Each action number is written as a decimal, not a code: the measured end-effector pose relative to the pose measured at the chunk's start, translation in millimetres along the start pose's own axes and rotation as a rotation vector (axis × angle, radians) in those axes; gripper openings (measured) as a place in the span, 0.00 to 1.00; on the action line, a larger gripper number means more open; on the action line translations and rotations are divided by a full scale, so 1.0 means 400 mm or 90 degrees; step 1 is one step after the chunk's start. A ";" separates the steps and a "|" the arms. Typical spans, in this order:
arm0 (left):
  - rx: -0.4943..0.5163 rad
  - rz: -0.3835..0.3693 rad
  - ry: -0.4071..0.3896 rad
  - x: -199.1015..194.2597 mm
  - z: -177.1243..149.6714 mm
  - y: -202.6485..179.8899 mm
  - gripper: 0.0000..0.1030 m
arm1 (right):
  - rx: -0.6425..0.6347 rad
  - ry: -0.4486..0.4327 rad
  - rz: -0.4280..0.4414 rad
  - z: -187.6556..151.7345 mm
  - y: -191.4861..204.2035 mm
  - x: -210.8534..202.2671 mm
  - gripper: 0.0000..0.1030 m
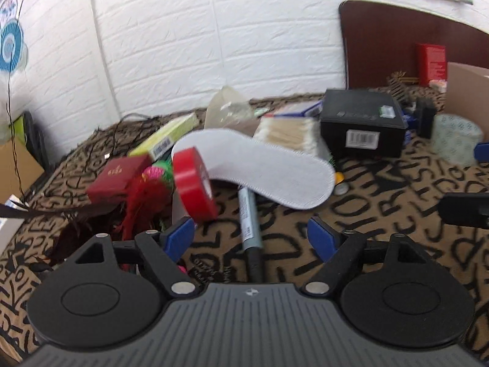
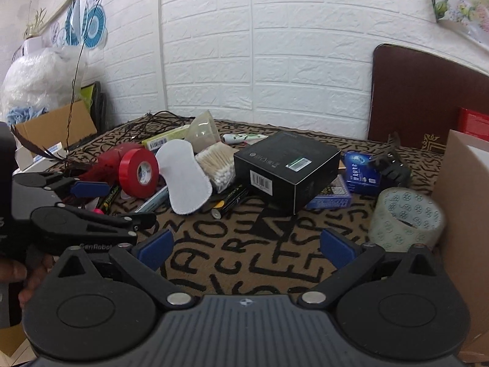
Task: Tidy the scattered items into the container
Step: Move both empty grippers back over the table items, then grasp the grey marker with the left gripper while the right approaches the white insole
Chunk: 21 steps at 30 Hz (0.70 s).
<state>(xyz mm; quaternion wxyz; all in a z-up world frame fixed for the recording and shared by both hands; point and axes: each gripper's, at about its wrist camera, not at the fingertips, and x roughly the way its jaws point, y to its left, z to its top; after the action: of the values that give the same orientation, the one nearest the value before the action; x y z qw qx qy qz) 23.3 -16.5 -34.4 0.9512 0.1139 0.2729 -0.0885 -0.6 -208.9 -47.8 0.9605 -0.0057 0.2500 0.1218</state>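
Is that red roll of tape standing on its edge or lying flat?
On its edge, tilted. The red tape roll shows its round open face sideways and leans against the clutter beside the white insole.

Insole [image 2: 187,178] at the centre: tape roll [image 2: 139,172] touching at nine o'clock, box [image 2: 285,169] at three, cotton swabs [image 2: 215,165] between.

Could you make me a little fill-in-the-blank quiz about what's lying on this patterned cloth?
1. The roll of tape beside the white insole is ____ in colour.
2. The box with a barcode label is ____.
3. The bag of cotton swabs lies between the insole and the ____ box.

Missing words: red; black; black
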 end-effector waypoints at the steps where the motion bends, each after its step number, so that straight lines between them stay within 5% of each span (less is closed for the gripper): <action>1: 0.001 0.000 0.005 0.007 0.001 -0.002 0.79 | -0.002 0.003 0.001 -0.002 0.003 0.007 1.00; 6: 0.015 -0.007 0.020 0.035 0.011 -0.035 0.75 | -0.012 0.010 -0.003 0.006 0.005 0.028 1.00; 8: 0.012 -0.025 0.015 0.041 0.011 -0.042 0.61 | -0.013 0.012 -0.006 0.010 0.004 0.036 1.00; 10: 0.000 -0.042 0.013 0.034 0.008 -0.039 0.22 | -0.015 0.012 -0.009 0.012 0.004 0.045 1.00; 15: 0.012 -0.062 0.007 0.001 -0.014 -0.030 0.17 | -0.037 0.008 -0.002 0.027 0.016 0.071 1.00; 21: 0.015 -0.049 0.006 0.001 -0.042 -0.002 0.17 | -0.091 0.004 0.073 0.085 0.072 0.143 1.00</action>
<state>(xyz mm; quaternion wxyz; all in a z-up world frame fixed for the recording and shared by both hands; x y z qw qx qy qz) 15.0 -12.8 -48.4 0.9443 0.1152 0.2806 -0.1276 57.3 -165.4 -44.1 0.9484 -0.0602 0.2433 0.1942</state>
